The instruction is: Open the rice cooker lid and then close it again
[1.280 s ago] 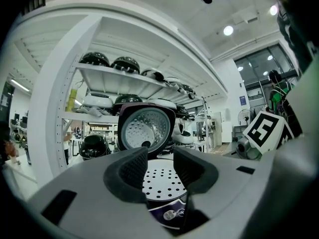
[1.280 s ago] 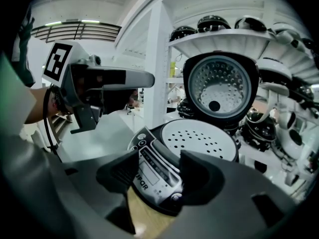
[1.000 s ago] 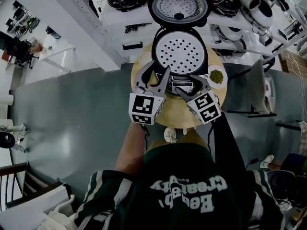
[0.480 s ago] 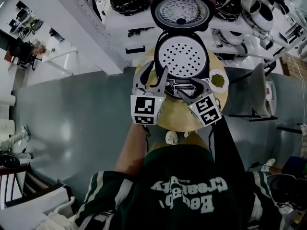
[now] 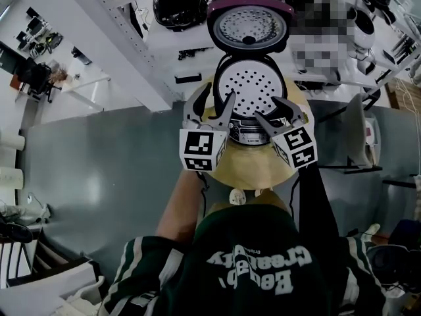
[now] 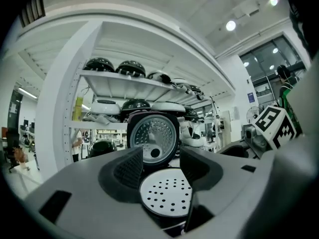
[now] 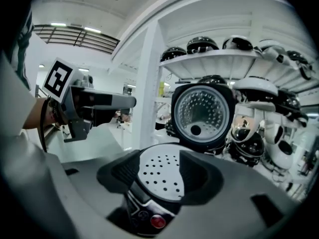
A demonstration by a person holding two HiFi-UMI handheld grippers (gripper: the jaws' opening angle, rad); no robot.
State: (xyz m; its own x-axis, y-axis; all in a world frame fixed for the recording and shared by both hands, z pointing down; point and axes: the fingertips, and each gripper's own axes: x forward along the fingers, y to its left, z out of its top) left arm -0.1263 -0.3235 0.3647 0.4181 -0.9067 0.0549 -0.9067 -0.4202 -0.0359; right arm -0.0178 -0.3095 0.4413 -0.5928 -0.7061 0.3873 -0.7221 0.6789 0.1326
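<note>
The black rice cooker (image 5: 250, 86) stands on the round wooden table (image 5: 256, 170). Its purple-rimmed lid (image 5: 250, 26) is upright at the far side, inner face toward you. The cooker lies just beyond both grippers. Your left gripper (image 5: 216, 97) is opening and your right gripper (image 5: 266, 108) is closing, each with nothing between its jaws.

Round wooden table (image 5: 247, 171) on grey floor (image 5: 99, 170); white shelving (image 6: 119, 86) behind holds dark domed appliances (image 6: 99, 63), perhaps cookers.
</note>
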